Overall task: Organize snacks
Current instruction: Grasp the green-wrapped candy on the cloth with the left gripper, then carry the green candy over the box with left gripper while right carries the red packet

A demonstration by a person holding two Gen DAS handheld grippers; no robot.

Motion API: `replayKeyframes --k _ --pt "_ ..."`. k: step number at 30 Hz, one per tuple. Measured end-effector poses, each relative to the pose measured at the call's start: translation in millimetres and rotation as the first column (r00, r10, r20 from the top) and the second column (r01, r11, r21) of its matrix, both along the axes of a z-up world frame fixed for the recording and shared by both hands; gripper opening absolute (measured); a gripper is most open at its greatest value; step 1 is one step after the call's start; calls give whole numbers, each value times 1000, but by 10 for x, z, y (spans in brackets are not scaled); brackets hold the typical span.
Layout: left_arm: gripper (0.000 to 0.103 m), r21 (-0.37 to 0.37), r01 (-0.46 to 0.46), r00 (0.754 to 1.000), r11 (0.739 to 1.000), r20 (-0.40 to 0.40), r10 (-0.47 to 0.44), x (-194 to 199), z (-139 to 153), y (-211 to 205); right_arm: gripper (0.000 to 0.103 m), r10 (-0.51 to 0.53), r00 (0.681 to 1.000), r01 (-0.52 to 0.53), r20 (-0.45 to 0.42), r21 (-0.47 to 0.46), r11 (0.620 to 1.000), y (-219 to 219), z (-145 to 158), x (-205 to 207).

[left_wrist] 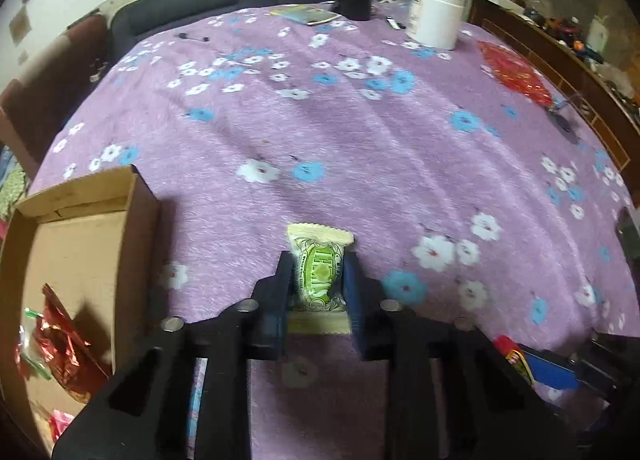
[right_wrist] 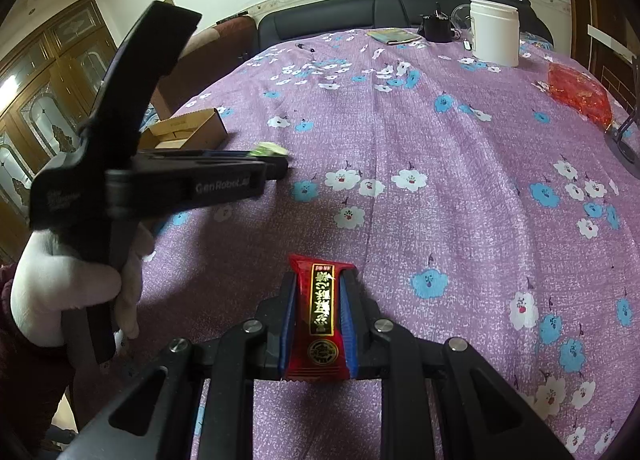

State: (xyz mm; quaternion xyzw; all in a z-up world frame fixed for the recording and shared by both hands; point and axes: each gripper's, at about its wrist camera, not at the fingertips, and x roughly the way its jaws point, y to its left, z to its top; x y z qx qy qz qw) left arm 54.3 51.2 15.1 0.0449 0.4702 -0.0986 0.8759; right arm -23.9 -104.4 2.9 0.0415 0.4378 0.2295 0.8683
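Your counter cloth (left_wrist: pixel 360 131) is purple with white and blue flowers. You see a green-and-cream snack (left_wrist: pixel 319 272), a red snack (right_wrist: pixel 319 320) with gold lettering on black, a brown box (left_wrist: pixel 80 244), a white tub (left_wrist: pixel 436 15).

The green-and-cream crimped plastic snack packet (left_wrist: pixel 319 276) is clamped lengthwise between the left claw (left_wrist: pixel 318 272) fingers, above the purple floral cloth of the worktop. The red foil snack packet with gold lettering on a black band (right_wrist: pixel 320 316) is clamped lengthwise in the right claw (right_wrist: pixel 319 300). The open brown cardboard box (left_wrist: pixel 134 219) sits at the worktop's left side and contains crumpled red foil wrappers (left_wrist: pixel 60 340).
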Motion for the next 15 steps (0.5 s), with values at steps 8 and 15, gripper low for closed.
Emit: replayKeyframes --k 8,15 --pt "23 -219 6 1000 976 -1 -6 -239 222 95 23 -23 1000 22 17 6 1000 -44 36 -14" --pt "23 -359 34 998 933 62 -13 -757 538 241 23 -53 999 53 13 21 998 -113 49 -3"
